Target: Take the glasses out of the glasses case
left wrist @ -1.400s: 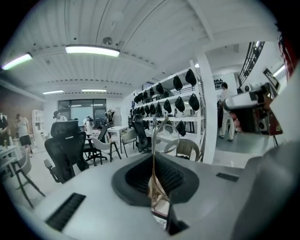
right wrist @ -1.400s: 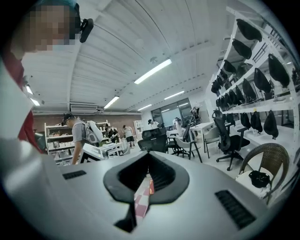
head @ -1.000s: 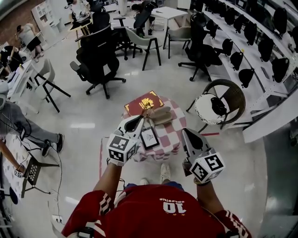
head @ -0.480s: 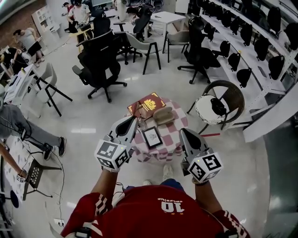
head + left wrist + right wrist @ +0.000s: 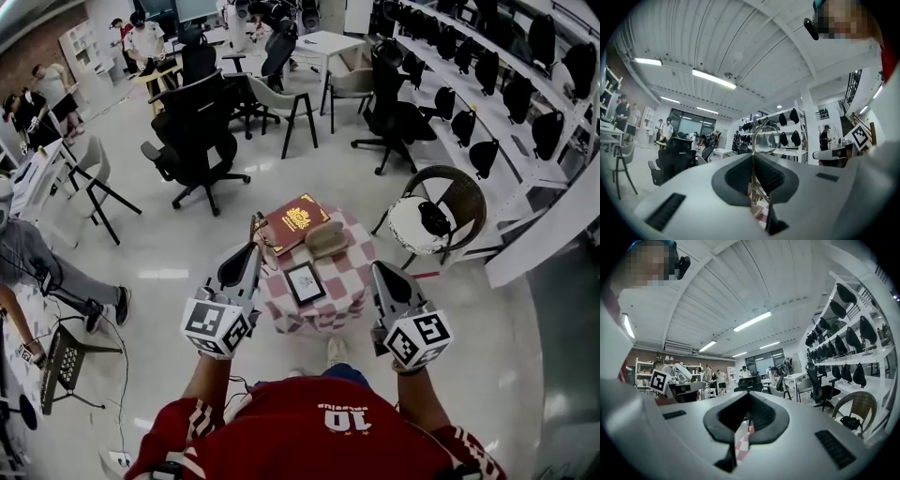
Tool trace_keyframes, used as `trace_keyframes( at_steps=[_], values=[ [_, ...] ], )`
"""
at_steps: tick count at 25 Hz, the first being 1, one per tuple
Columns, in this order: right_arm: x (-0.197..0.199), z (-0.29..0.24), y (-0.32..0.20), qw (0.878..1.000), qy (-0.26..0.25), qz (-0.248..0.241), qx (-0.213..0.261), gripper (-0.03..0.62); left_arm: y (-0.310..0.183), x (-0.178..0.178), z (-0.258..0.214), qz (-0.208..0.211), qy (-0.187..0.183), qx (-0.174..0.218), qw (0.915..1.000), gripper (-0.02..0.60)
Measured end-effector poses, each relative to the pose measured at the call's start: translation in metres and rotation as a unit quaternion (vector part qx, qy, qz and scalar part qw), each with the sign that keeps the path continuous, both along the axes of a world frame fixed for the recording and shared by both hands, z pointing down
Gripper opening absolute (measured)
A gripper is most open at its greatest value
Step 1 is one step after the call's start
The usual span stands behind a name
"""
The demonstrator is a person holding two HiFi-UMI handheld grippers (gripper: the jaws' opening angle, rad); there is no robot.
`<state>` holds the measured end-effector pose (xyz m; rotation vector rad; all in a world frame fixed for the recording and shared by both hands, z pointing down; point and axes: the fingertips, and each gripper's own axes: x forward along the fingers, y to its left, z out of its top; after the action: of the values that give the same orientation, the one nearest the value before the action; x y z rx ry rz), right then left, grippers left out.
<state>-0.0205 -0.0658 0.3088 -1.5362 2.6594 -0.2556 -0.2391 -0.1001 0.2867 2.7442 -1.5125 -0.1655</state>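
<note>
My left gripper (image 5: 753, 163) was clenched on the wire-rimmed glasses (image 5: 766, 135). The thin frame was pinched between its pads, and one round lens stood above the jaw tips. In the head view that gripper (image 5: 250, 253) hung at the left edge of the small round table (image 5: 349, 278) at frame centre, draped in red-and-white check. The glasses were held clear of the tan glasses case (image 5: 326, 239), which lay toward the table's far side, just beside a red book (image 5: 293, 219) with gold print. A small black-framed picture (image 5: 306, 282) lay nearer me, between the two grippers. My right gripper (image 5: 379, 272) hovered at the table's right edge, its jaws pressed together on nothing. A wicker chair (image 5: 466, 184) stood to the right of the table, and a black office chair (image 5: 195, 141) stood in the upper left of the frame.
</note>
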Motion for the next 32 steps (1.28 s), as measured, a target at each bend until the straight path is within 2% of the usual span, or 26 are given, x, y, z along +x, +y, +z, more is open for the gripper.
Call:
trace_keyframes(
  at_steps=[9,32],
  values=[
    [0.007,-0.006,-0.009,0.999,0.030,0.024,0.014,0.015,0.004,-0.008,-0.018,-0.024,-0.012,0.015,0.9995,0.020],
    [0.003,-0.009,-0.008,0.999,0.032,0.026,0.020,0.015,0.011,-0.022,-0.016,-0.041,-0.005,0.011,0.9991,0.020]
  ],
)
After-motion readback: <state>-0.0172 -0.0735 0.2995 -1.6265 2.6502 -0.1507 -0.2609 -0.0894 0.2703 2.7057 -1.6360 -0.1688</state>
